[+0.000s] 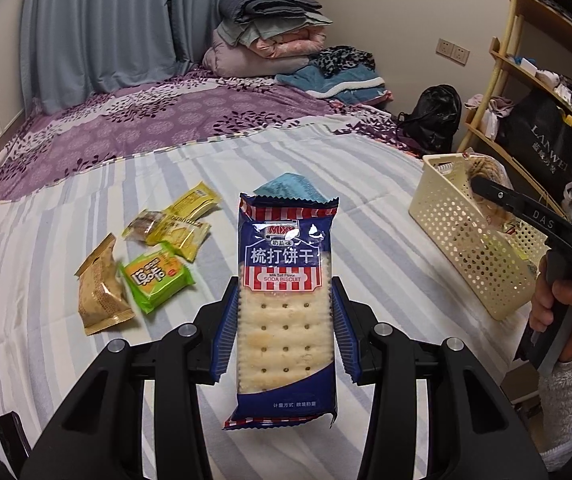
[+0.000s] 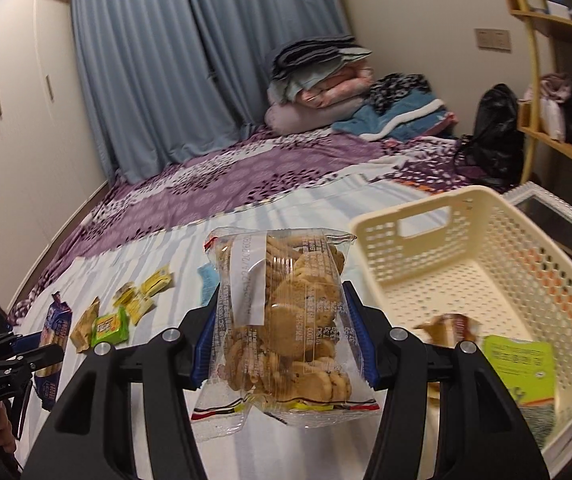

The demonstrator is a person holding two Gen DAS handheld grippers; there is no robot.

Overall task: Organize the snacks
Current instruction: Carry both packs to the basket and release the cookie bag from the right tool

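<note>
My left gripper [image 1: 284, 322] is shut on a blue soda biscuit pack [image 1: 284, 308], held upright above the striped bed sheet. My right gripper [image 2: 279, 330] is shut on a clear bag of round cookies [image 2: 286, 328], just left of the cream perforated basket [image 2: 498, 240]. The basket holds a green packet [image 2: 522, 372] and a brown-wrapped snack [image 2: 452, 328]. In the left wrist view the basket [image 1: 470, 240] stands at the right with the right gripper [image 1: 526, 208] over it. A brown packet [image 1: 101, 292], a green packet [image 1: 155, 276] and yellow packets [image 1: 177, 220] lie on the sheet.
A teal packet [image 1: 290, 188] lies behind the biscuit pack. Folded blankets [image 1: 269, 36] are piled at the far end of the purple bedspread. A wooden shelf [image 1: 526, 92] and a black bag [image 1: 434, 116] stand right of the bed. A white wardrobe [image 2: 17, 120] is at the left.
</note>
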